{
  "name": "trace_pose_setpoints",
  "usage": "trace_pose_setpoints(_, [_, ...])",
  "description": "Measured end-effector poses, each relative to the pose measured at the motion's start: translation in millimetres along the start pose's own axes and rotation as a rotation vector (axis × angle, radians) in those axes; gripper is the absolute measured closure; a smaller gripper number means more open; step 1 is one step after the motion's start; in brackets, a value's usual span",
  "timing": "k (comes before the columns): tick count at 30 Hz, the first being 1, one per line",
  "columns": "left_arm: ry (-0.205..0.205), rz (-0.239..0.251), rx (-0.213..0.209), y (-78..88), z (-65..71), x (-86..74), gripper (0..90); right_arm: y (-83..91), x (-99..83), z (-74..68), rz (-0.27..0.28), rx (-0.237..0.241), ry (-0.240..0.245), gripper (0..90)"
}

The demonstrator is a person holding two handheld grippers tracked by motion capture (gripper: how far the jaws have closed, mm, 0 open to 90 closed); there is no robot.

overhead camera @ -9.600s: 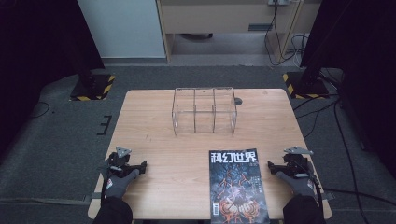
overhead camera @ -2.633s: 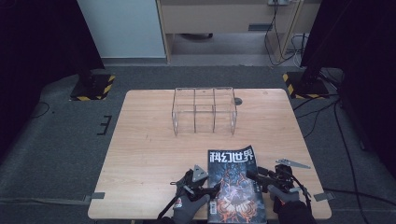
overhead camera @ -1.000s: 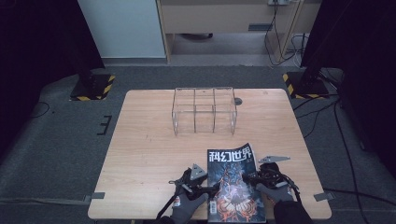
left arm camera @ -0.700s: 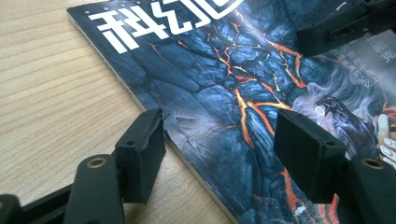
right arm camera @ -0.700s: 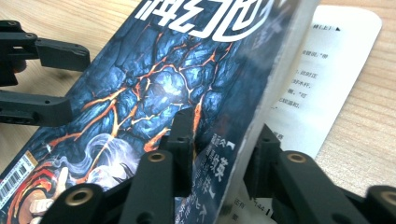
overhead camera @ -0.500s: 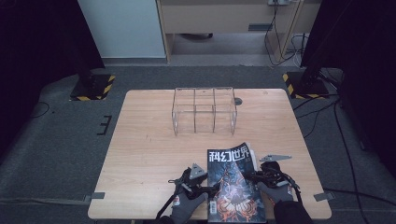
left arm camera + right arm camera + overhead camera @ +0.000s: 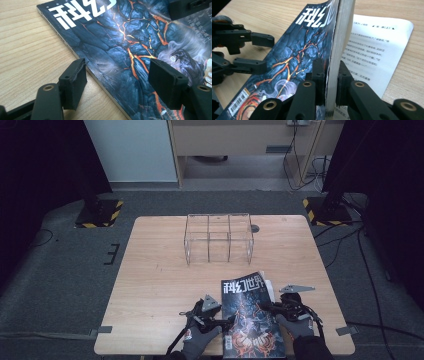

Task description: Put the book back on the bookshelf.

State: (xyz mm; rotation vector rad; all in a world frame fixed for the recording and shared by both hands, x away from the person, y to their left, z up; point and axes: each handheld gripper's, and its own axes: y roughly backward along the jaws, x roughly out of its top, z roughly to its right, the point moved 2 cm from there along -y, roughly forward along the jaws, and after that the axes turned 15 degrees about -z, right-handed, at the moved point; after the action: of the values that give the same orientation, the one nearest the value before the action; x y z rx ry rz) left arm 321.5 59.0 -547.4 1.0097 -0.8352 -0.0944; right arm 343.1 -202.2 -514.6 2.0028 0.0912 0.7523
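At a wooden table [image 7: 160,270], a person works a magazine [image 7: 250,315] with two hand-held grippers. On the left of the high view, the left gripper [image 7: 220,322] sits low at the magazine's spine edge, near the table's front; in the left gripper view its jaws stand apart and have just been opening wider, one black pad on the bare wood just beside the spine, the other over the dark, lava-patterned cover, neither pressing it. The magazine lies near the front edge, right of centre, with white Chinese characters across the cover's top. To its right, the right gripper [image 7: 272,306] has just been closing and is clamped on the magazine's open edge: the right gripper view shows its pads pinching the cover and a thick sheaf of pages, lifted off a printed white page [image 7: 374,50] lying flat beneath. Farther back stands a clear compartmented rack [image 7: 218,237], well apart from both hands.
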Motion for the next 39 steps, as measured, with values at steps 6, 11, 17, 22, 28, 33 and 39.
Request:
trace_pose_setpoints(6, [0.002, 0.001, -0.002, 0.4, -0.8, -0.2, 29.5, 2.8, 1.6, -2.8, 0.025, 0.008, 0.005, 83.0])
trace_pose_setpoints(11, [0.006, 0.003, -0.003, 0.7, -1.6, -0.3, 29.2, 5.9, 3.2, -6.4, 0.054, 0.012, 0.015, 83.4])
trace_pose_setpoints(17, [0.015, 0.011, -0.01, 2.5, -3.4, 0.1, 28.8, 10.8, 5.2, -11.1, 0.083, 0.025, 0.028, 83.5])
trace_pose_setpoints(22, [0.02, 0.018, -0.019, 4.2, -4.6, 0.7, 28.6, 14.2, 6.7, -14.6, 0.103, 0.03, 0.039, 83.5])
trace_pose_setpoints(28, [0.027, 0.038, -0.025, 8.4, -6.0, 2.7, 28.1, 19.6, 9.3, -21.5, 0.138, 0.033, 0.067, 83.6])
trace_pose_setpoints(33, [0.029, 0.056, -0.033, 13.9, -8.1, 5.3, 27.9, 23.5, 11.4, -26.1, 0.16, 0.03, 0.087, 83.6])
trace_pose_setpoints(39, [0.034, 0.079, -0.045, 18.6, -9.8, 8.1, 27.4, 30.2, 14.2, -30.2, 0.198, 0.028, 0.108, 83.6])
